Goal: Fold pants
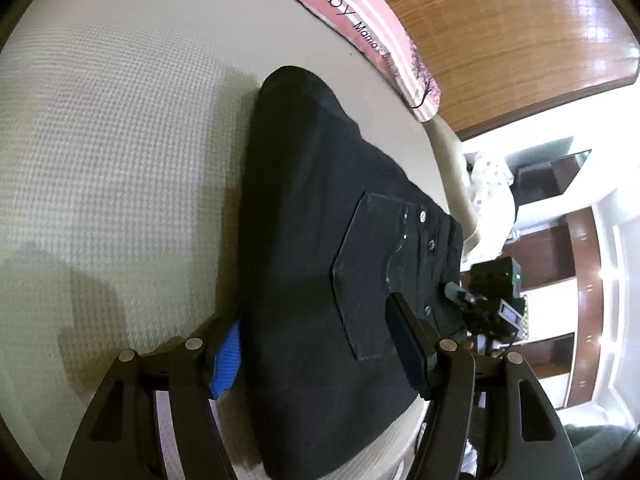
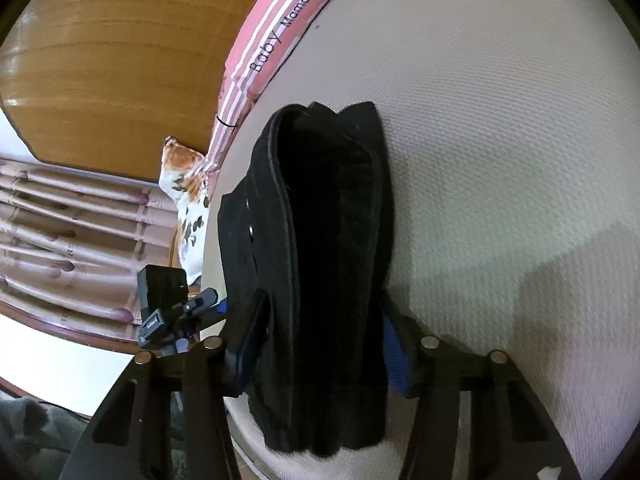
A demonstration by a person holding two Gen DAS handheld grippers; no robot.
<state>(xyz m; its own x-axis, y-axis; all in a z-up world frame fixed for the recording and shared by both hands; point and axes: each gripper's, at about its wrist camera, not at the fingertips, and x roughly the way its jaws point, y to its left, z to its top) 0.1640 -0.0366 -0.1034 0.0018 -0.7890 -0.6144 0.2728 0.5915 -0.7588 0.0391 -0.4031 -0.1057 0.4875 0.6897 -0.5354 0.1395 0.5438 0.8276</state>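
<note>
The black pants (image 1: 320, 240) lie folded on the white bed (image 1: 120, 140), each gripper, left (image 1: 316, 354) and right (image 2: 320, 344), straddling a near end with jaws wide, seemingly to square the bundle.

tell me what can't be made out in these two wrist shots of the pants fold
- Left wrist view: the black pants cover most of the left gripper's blue pad, so its grip is unclear.
- Right wrist view: the folded pants hide both inner finger faces of the right gripper; the layer count is lost in the dark cloth.
- Both views: the pants' near end is cut off by the lower frame edge.
- Pink bedding text is partly cut off and blurred.
</note>
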